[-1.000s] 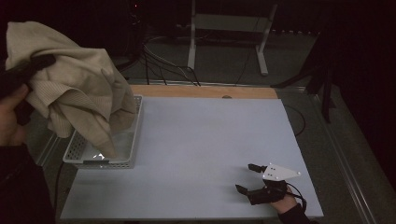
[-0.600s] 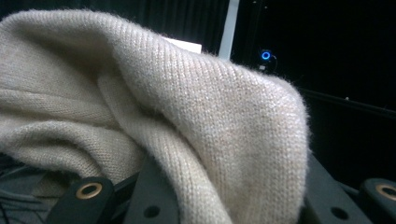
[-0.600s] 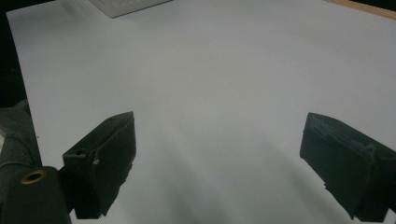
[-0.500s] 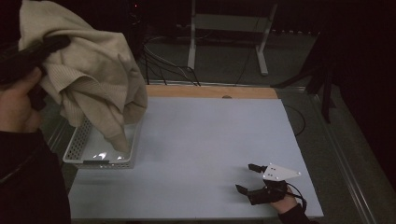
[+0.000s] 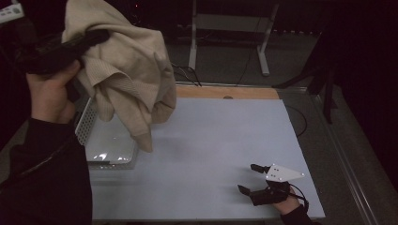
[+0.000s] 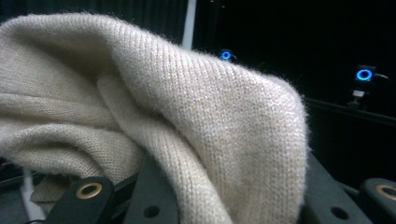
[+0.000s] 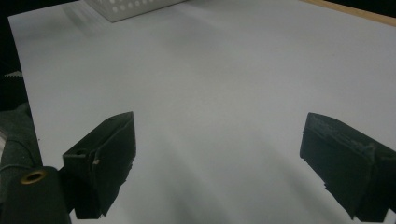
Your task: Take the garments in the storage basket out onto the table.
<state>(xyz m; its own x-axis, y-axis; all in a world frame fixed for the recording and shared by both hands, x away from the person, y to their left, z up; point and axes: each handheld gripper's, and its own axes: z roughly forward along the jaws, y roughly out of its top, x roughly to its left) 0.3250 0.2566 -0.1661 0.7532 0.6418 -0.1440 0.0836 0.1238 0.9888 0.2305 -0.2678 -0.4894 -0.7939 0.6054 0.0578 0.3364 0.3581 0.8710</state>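
Observation:
A beige knitted sweater (image 5: 126,75) hangs bunched in the air at the left, above the white perforated basket (image 5: 84,123). My left gripper (image 5: 91,40) is raised at the upper left, shut on the sweater's top fold. In the left gripper view the knit (image 6: 187,116) drapes over both black jaws and hides their tips. My right gripper (image 5: 248,179) rests low on the white table (image 5: 211,136) near its front right corner. It is open, with nothing between its fingers (image 7: 219,140).
The basket's corner (image 7: 126,9) lies far across the table in the right gripper view. A wooden strip (image 5: 225,92) runs along the table's back edge. A metal stand (image 5: 225,37) and cables sit on the dark floor behind.
My left hand has carried the sweater to the right and a little higher, so its lower end now hangs past the basket's right rim. The right gripper has not moved.

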